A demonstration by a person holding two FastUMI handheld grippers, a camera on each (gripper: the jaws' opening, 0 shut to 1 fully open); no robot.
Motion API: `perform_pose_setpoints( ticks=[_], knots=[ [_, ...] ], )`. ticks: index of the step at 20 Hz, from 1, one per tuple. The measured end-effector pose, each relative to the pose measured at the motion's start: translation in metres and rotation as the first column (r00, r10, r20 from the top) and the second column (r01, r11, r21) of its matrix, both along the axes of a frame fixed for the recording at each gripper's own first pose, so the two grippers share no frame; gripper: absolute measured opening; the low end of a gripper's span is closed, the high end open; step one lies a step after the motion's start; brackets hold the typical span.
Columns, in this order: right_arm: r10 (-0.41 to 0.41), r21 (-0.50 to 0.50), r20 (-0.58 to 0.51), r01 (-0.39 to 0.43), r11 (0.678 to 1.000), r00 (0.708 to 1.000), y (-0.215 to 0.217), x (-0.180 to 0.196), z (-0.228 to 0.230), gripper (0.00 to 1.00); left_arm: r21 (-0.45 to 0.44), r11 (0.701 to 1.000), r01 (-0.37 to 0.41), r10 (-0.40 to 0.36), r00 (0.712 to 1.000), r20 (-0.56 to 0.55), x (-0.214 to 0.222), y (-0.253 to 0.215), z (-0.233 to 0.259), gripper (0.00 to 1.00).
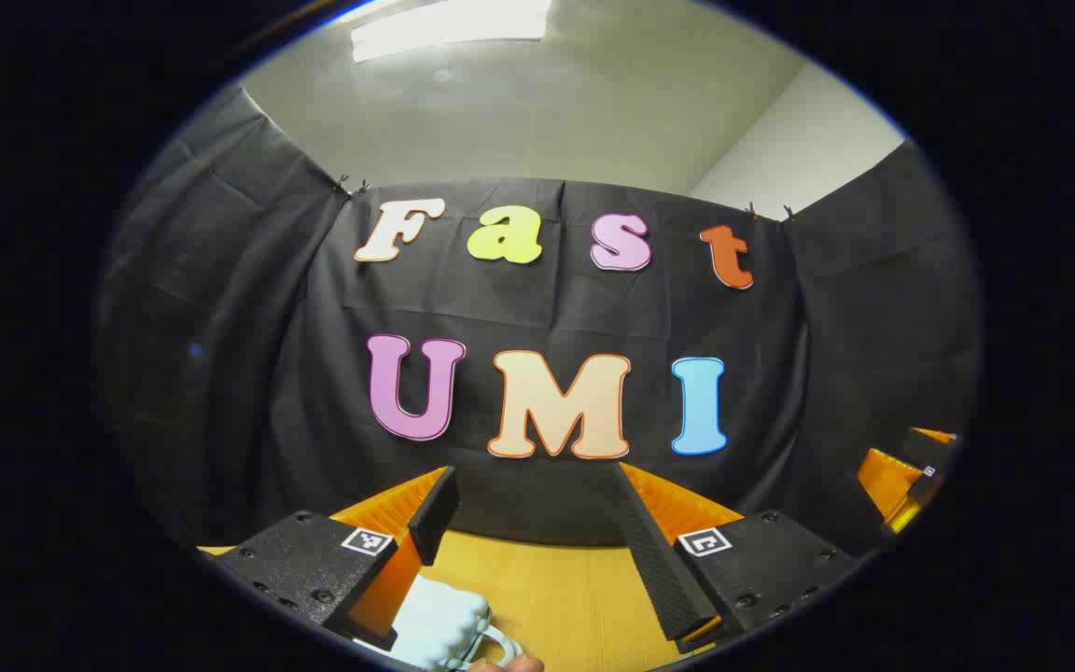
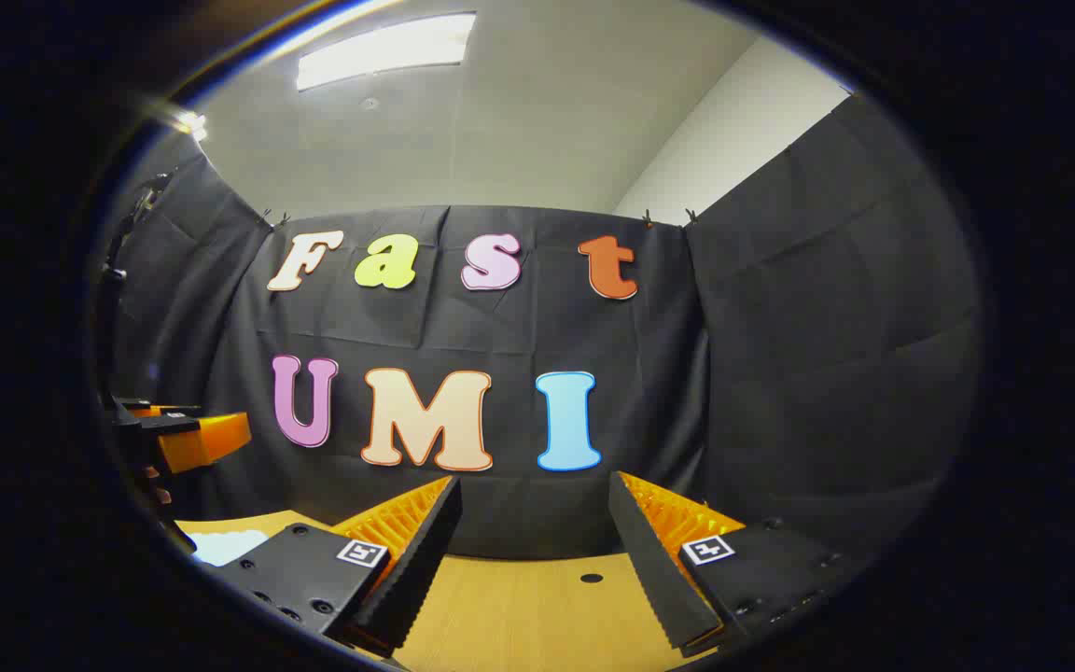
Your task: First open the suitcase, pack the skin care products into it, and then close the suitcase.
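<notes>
suitcase: pale blue ribbed shell (image 1: 439,621), low in left gripper view, lying on the wooden table (image 1: 556,588); a looped handle (image 1: 500,644) of the same colour sits at its near edge. A pale blue patch (image 2: 225,546) at the far left of right gripper view is prob. the same case, can't be sure.
handling (judgement): looks like a small hard-shell case, so stiff, likely light, smooth and a bit slippery; ribs should give some bite. Best hold prob. the handle loop or the lid edge; latch/zip not visible.
left gripper (image 1: 537,509): fingers spread wide, nothing between them. Case is below and just inside its left finger, near but can't tell if touching.
right gripper (image 2: 533,523): fingers apart, holding nothing, bare tabletop ahead; case well off to its left.
skin care products: can't say where.
fingertip (image 1: 509,665): person's, at bottom edge beside the handle.
</notes>
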State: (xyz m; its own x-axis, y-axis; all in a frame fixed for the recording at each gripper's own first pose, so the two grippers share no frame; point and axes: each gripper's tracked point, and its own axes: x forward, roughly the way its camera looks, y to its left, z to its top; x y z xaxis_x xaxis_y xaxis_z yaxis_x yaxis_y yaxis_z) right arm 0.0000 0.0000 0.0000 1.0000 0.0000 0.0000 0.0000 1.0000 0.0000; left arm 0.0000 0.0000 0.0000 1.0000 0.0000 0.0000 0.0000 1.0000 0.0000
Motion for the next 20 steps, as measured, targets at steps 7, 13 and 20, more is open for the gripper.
perform_pose_setpoints(
  ticks=[7, 13, 20],
  knots=[
    [-0.056, -0.016, 0.005, 0.056, 0.998, 0.998, 0.008, 0.001, 0.001, 0.98, 0.012, 0.998, 0.055, -0.054, 0.997, -0.047, 0.015, 0.002, -0.013, 0.95],
    [-0.062, -0.051, -0.031, 0.06, 0.997, 0.998, 0.009, -0.003, -0.02, 0.98, 0.046, 0.992, 0.119, -0.114, 0.989, -0.099, 0.02, -0.014, -0.036, 0.95],
    [-0.001, 0.022, 0.02, 0.001, 1.0, 1.0, 0.003, 0.002, -0.01, 1.0, 0.058, 0.998, 0.04, -0.034, 0.995, -0.096, 0.008, -0.002, -0.039, 0.95]
  ],
)
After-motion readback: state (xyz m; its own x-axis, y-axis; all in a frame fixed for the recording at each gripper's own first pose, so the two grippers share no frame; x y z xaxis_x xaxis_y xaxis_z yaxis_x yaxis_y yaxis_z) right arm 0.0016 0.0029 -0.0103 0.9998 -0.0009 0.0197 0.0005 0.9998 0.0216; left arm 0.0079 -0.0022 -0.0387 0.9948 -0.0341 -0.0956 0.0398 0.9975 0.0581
